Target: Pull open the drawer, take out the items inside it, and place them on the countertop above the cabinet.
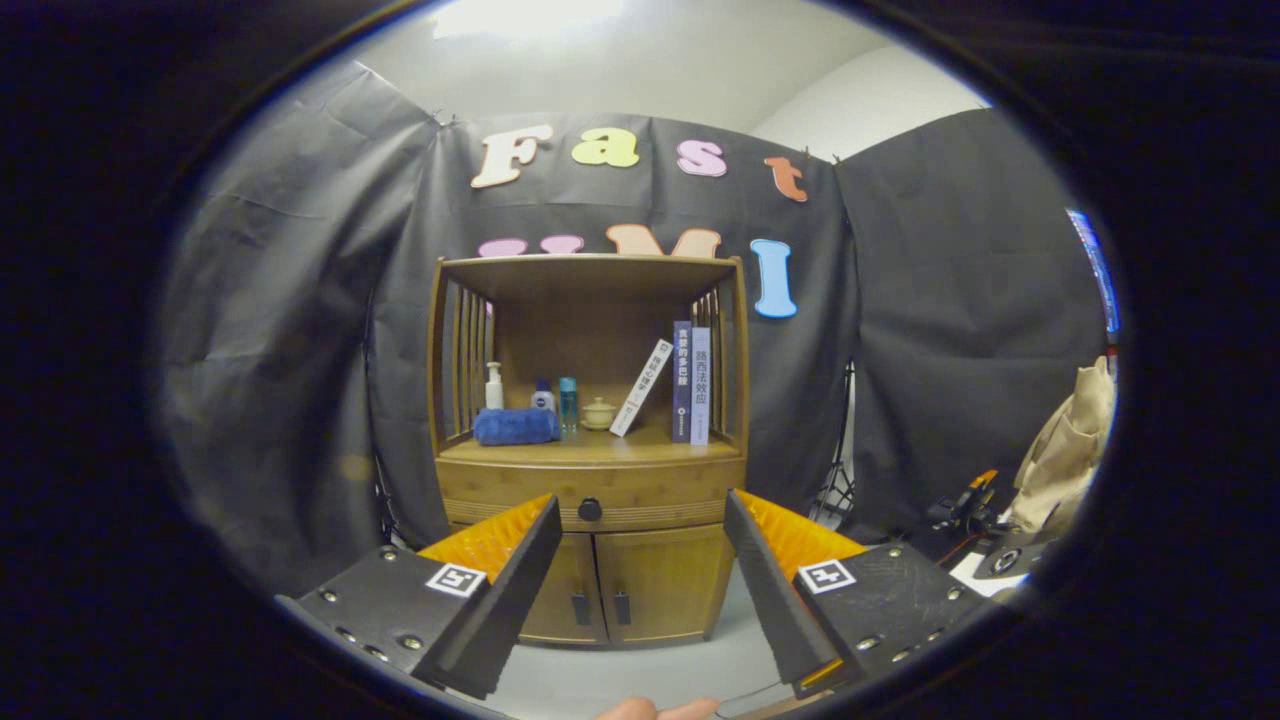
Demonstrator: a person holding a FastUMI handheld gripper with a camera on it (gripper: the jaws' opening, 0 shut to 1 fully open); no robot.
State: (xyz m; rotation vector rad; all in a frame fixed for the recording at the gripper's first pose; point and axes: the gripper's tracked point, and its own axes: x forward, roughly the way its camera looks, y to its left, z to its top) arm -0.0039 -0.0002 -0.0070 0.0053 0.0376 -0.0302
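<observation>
Facing closed wooden drawer, round dark knob; gripper fingers spread.

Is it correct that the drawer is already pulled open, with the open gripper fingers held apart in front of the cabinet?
Not quite. In the gripper view the drawer is shut, its dark knob flush with the cabinet front. The gripper is indeed open, fingers apart, short of the cabinet.

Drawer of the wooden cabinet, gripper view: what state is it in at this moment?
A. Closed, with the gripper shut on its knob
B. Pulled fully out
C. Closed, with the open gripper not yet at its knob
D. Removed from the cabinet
C: the drawer sits flush with the cabinet front, its dark knob untouched, seen beyond and between the spread fingers of the gripper.
</observation>
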